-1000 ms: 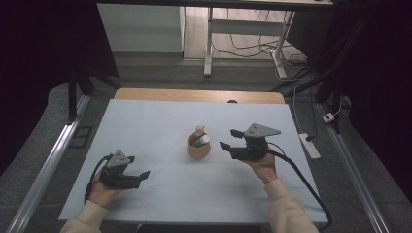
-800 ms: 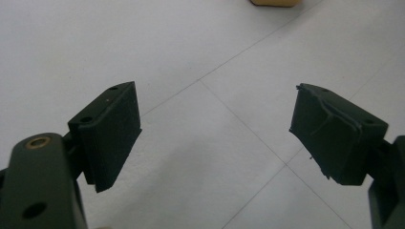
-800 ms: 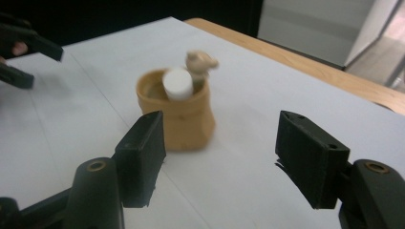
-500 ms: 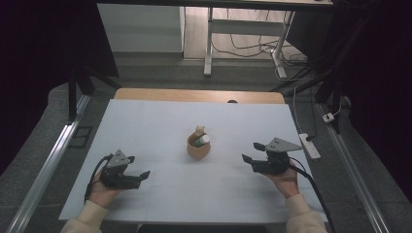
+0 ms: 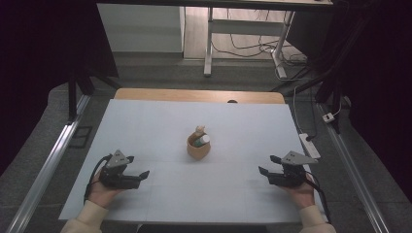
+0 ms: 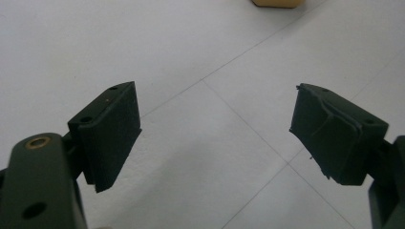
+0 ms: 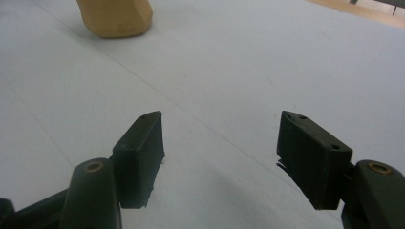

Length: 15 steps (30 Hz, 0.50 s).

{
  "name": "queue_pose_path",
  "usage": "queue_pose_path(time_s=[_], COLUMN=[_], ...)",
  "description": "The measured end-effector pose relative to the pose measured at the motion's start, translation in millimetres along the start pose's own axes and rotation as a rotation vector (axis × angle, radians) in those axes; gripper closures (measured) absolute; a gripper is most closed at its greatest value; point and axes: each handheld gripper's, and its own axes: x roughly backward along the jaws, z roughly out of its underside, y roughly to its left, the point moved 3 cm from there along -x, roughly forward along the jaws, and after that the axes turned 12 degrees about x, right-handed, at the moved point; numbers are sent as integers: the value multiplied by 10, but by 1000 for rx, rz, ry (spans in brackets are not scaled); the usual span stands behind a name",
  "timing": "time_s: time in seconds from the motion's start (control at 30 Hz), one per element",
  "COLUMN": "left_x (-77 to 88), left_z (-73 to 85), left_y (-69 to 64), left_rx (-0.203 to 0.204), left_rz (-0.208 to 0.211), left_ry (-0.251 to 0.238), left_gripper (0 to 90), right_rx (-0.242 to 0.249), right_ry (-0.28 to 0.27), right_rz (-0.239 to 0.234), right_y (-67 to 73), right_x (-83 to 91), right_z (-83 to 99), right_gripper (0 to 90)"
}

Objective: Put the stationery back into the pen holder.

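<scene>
Worktop (image 5: 160, 126): matt white sheet, smooth, with fine seams, laid over a board whose pale wood edge (image 5: 194, 95) shows at the far side. Cup (image 5: 198, 149): tan, matt, wood-like wall. Left hand-held gripper (image 6: 215, 138) and right hand-held gripper (image 7: 219, 157): matt black plastic bodies with dull, rubbery pads (image 6: 112, 129), a brass-coloured insert, and a grey, flat-finished top plate (image 5: 118, 158).

Cup (image 5: 198, 148) at the middle of the tabletop (image 5: 155, 121), small bottle (image 5: 201, 140) standing inside it, left claw (image 5: 142, 175) near the front left edge, right claw (image 5: 266, 165) near the front right edge, both well apart from the cup
</scene>
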Motion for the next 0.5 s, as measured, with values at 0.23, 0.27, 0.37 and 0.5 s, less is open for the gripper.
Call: queue_pose_path(time_s=[0.23,0.27,0.37,0.5], left_x=[14,13,13,17], left_z=[1,1,0,-2], left_y=[-6,-6,-8,-1], left_rx=[-2,-2,-3,-1], left_rz=[-2,-2,-2,-1], left_ry=[-8,-8,-8,-12], left_gripper=[170,170,170,169], right_rx=[4,3,5,8], right_ry=[1,1,-2,-3], right_rz=[-8,-7,-6,-6], right_y=[1,0,-2,-4], right_x=[-16,-11,5,12], right_z=[34,34,30,30], right_gripper=[328,328,328,326])
